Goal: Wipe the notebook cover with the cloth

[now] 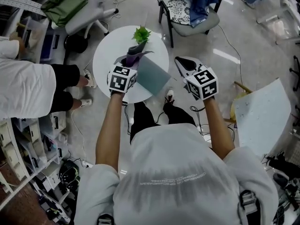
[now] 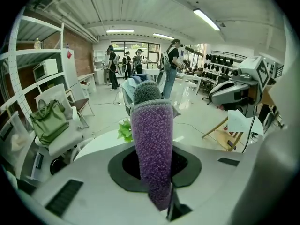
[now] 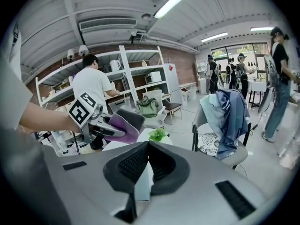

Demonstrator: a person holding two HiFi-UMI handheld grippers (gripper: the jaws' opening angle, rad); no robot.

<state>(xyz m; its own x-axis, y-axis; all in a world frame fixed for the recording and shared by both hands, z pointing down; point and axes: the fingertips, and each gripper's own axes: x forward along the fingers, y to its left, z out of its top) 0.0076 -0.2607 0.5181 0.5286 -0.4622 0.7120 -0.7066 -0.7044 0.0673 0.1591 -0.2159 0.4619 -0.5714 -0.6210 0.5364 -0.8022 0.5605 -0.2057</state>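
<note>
**Head view.** Round white table (image 1: 107, 55) with a potted plant (image 1: 141, 34) at its far edge. Grey-blue notebook (image 1: 152, 75) on the near right part of the table, between the two grippers, one corner past the rim; flat or lifted, not determinable. Left gripper (image 1: 129, 65) just left of the notebook, fingers clamped on a purple-and-grey knitted cloth (image 1: 135, 55) at the notebook's far left corner. Right gripper (image 1: 183, 63) just beside the notebook's right corner, well clear of the cloth. Black-and-white square markers on both cubes (image 1: 123, 78); pale print across the back of the person's shirt (image 1: 173, 177), too small to read.

**Left gripper view.** Cloth (image 2: 152, 149) upright between the fingers (image 2: 117, 168), gripped at its lower end; plant and table beyond, right gripper (image 2: 234, 86) at the right.

**Right gripper view.** Fingers (image 3: 129, 165) closed, tips together. Pale flat strip (image 3: 143, 182) in the gap below the tips; notebook or table, not determinable. At the left, the left gripper (image 3: 105, 128) with the cloth (image 3: 124, 123); potted plant (image 3: 158, 134) straight ahead.
</note>
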